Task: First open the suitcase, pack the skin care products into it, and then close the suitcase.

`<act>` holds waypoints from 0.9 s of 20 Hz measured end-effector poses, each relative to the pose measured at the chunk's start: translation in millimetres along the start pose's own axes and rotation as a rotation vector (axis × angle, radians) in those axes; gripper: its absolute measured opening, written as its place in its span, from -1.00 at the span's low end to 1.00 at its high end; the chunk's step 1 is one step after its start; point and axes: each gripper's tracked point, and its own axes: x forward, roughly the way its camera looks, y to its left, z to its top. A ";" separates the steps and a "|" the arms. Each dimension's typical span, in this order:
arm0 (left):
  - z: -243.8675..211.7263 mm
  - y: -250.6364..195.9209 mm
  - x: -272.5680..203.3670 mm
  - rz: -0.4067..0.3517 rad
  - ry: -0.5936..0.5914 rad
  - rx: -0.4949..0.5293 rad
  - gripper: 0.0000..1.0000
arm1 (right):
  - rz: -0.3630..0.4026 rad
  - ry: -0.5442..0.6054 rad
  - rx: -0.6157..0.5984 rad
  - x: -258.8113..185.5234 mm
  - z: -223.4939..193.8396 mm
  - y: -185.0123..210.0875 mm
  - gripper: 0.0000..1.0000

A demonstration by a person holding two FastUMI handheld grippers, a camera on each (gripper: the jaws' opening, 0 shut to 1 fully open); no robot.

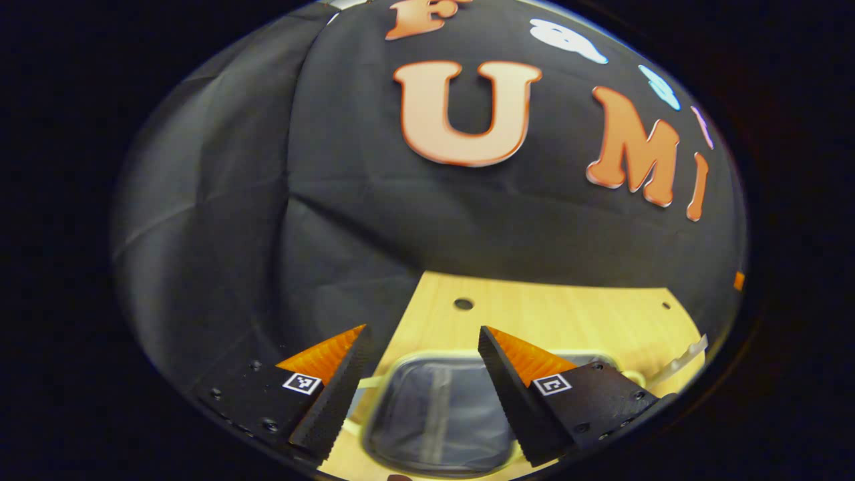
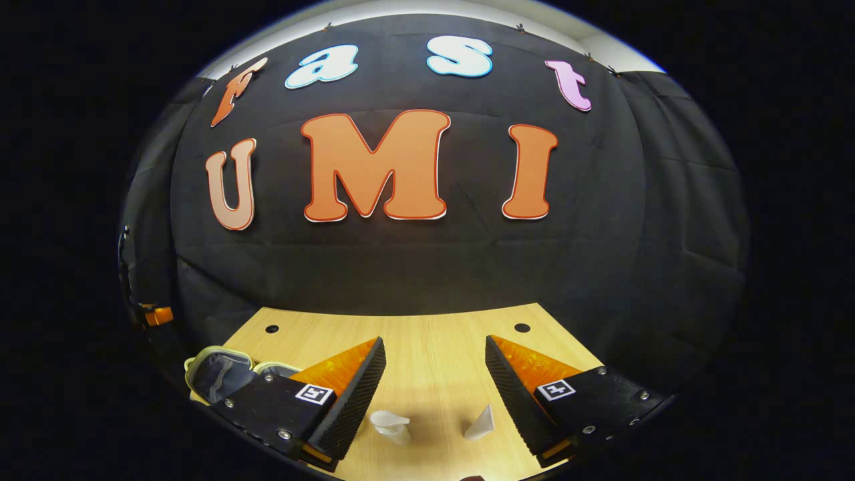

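From my left gripper [image 1: 422, 347], fingers spread and holding nothing, I look down on the suitcase [image 1: 437, 414], lying open on the wooden table [image 1: 568, 314] with its grey lining showing. My right gripper [image 2: 434, 361] is likewise released and empty. Beyond the suitcase [image 2: 220, 374], toward the right gripper, two small white skin care products [image 2: 391, 426] [image 2: 481, 424] rest on the table [image 2: 427, 334], apart from each other.

Left gripper [image 1: 424, 337] is hovering with jaws spread wide and gripping nothing; right gripper [image 2: 434, 347] is likewise hanging with jaws parted, equally empty.
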 end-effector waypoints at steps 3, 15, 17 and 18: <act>41.1 -65.7 -41.8 -0.034 -0.099 0.043 0.97 | 0.013 -0.021 -0.016 4.8 2.2 -20.2 0.90; 48.0 -289.6 -73.3 -0.188 -0.310 0.104 0.96 | 0.016 -0.007 -0.024 10.8 -38.0 -83.1 0.90; 27.8 -325.1 -76.4 -0.243 -0.308 0.132 0.96 | 0.012 0.015 -0.024 11.5 -51.2 -91.7 0.91; 12.3 -339.8 -74.4 -0.262 -0.288 0.150 0.96 | 0.012 0.026 -0.021 12.7 -57.0 -94.7 0.90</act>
